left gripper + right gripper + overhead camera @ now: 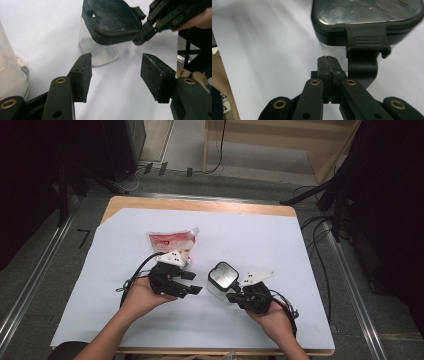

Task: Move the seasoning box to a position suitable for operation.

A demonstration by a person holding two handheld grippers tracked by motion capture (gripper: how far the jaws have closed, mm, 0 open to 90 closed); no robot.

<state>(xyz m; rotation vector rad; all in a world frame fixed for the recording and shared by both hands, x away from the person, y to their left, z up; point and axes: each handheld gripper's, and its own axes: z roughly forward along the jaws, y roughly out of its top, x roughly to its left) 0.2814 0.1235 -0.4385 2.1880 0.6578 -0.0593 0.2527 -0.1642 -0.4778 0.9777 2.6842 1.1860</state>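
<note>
The clear container [105, 37] with its black lid [367, 15] stands just ahead of the right gripper [328, 60], whose jaws are pressed together beside the lid's latch [364, 53]. The left gripper [116, 72] faces it nearby, jaws apart and holding nothing.

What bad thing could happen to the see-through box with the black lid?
The right gripper, jaws shut, is poking at the black latch of the clear container. Nothing holds the container: the left gripper is open with nothing between its jaws, so the box might slide or tip. If the lid pops open, the white powder inside could spill onto the white sheet.
</note>
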